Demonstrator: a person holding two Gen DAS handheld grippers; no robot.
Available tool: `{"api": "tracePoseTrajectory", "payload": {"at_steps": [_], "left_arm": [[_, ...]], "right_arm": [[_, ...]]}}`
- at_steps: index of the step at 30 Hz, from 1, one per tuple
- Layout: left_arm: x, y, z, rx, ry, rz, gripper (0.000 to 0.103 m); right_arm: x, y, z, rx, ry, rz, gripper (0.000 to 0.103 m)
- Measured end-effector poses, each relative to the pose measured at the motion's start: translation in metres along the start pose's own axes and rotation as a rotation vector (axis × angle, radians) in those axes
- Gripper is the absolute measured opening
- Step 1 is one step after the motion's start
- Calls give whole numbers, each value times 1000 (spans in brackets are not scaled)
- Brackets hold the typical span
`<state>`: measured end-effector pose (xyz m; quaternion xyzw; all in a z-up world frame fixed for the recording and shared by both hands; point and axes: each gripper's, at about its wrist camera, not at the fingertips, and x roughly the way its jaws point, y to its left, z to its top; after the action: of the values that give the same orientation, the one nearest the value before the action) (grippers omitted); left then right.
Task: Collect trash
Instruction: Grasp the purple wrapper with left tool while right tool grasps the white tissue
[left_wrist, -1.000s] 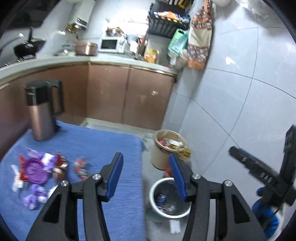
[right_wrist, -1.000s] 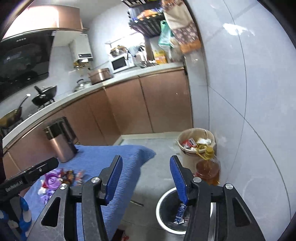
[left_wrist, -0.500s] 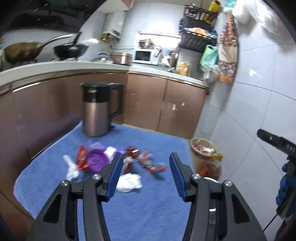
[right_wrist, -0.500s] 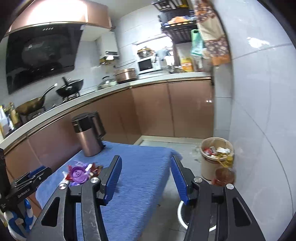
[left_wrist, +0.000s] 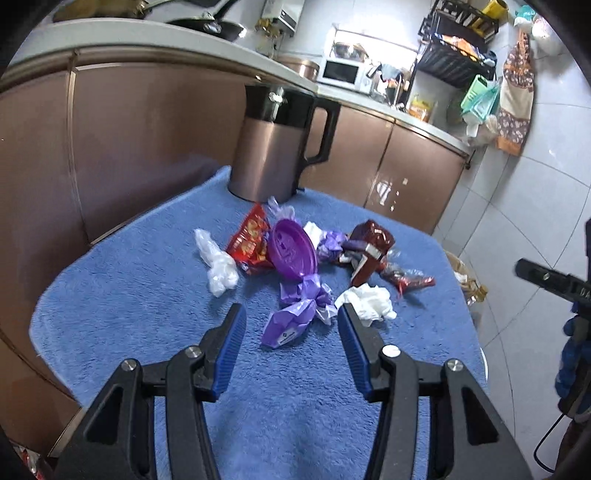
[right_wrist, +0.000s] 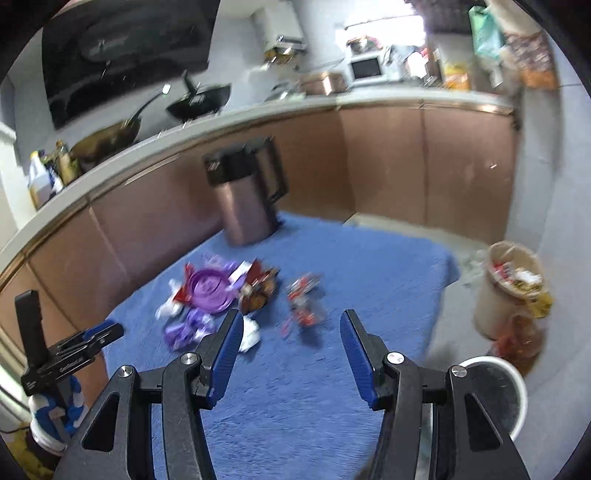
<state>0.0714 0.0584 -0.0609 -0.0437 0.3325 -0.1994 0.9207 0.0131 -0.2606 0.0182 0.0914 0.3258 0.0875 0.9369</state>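
Note:
A pile of trash lies on the blue-covered table (left_wrist: 147, 295): a purple lid (left_wrist: 291, 253), a purple wrapper (left_wrist: 291, 323), a red snack packet (left_wrist: 251, 240), a dark red wrapper (left_wrist: 369, 247), a white tissue (left_wrist: 369, 304) and a clear plastic scrap (left_wrist: 218, 264). My left gripper (left_wrist: 290, 343) is open and empty, hovering just short of the purple wrapper. My right gripper (right_wrist: 290, 343) is open and empty above the table, near a red wrapper (right_wrist: 304, 299). The purple lid also shows in the right wrist view (right_wrist: 210, 290).
A copper kettle (left_wrist: 273, 147) stands at the table's far side. On the floor to the right are a white bin (right_wrist: 495, 395) and a full beige bin (right_wrist: 509, 284) with a bottle beside it. Brown cabinets run behind.
Both grippers have swung from the bins on the floor toward the table. The left one has come close to the trash pile. Both stay open.

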Motion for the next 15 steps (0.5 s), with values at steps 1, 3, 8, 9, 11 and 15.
{"api": "tracePoseTrajectory", "payload": {"at_steps": [1, 3, 8, 9, 11, 15], "left_arm": [[5, -2, 1, 5, 5, -5, 49], [20, -6, 2, 23, 22, -18, 49], [58, -7, 3, 33, 72, -26, 49], [64, -6, 3, 30, 80, -28, 46], [72, -6, 2, 31, 91, -32, 43], [83, -7, 0, 43, 115, -36, 38]], "right_arm": [[11, 3, -2, -5, 21, 13, 52], [32, 6, -6, -10, 62, 41, 52], [73, 10, -11, -37, 147, 91, 52], [83, 12, -12, -46, 165, 100, 52], [98, 15, -13, -64, 191, 111, 52], [128, 20, -17, -77, 240, 137, 52]]}}
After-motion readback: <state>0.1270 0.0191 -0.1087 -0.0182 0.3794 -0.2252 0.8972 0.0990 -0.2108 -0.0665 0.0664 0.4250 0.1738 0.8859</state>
